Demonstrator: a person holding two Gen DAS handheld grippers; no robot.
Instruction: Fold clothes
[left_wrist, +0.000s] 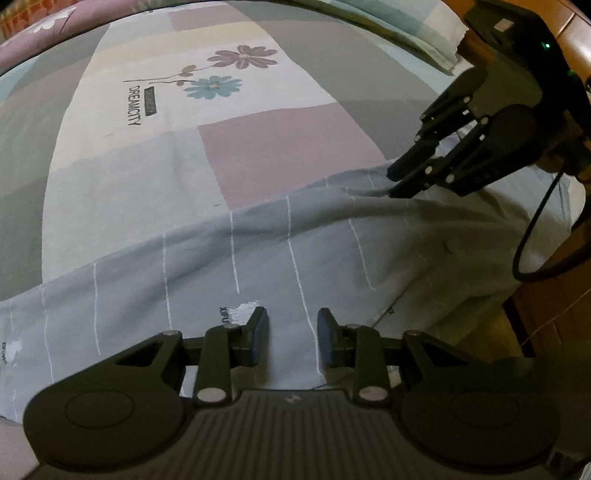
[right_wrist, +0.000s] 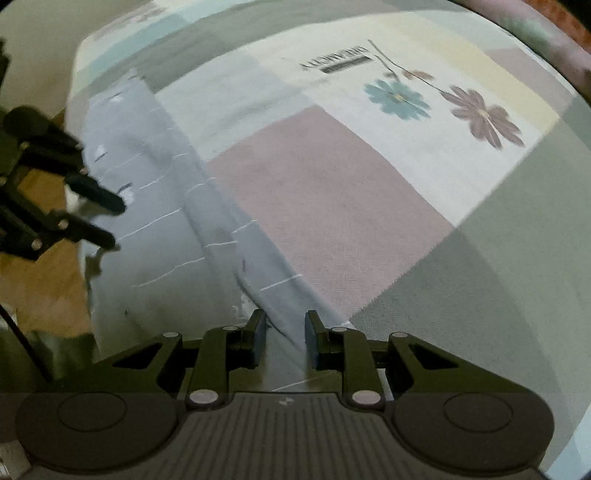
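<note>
Left wrist view: reads DREAMCITY in dark capitals on the patchwork bedsheet, beside a short dark bar, print too small to make out. Shows small dark letters beginning XIFU on the grey-blue garment, next to a worn white patch, the rest unreadable. Shows a second such mark near the left edge, blurred.

Counts one garment, crumpled along the near edge of the bed, crossed by thin white stripes, with brown wood just beyond its pale end. Counts two large printed flowers on the sheet, one mauve flower and one teal flower, plus a small brown bud on the same stem. Counts two grippers.

Left gripper: blue-padded jaws apart over the garment, cloth visible in the gap, nothing pinched. Right gripper: tips at a raised ridge of cloth on the garment's far edge. Right wrist view: jaws apart there too, the ridge passing between the pads without being squeezed.

Black cable looping down from the right gripper, in front of the garment's pale end. Green light glowing on that gripper's body. Mauve quilt with a white flower at one far corner of the bed, folded pale bedding at the other.
</note>
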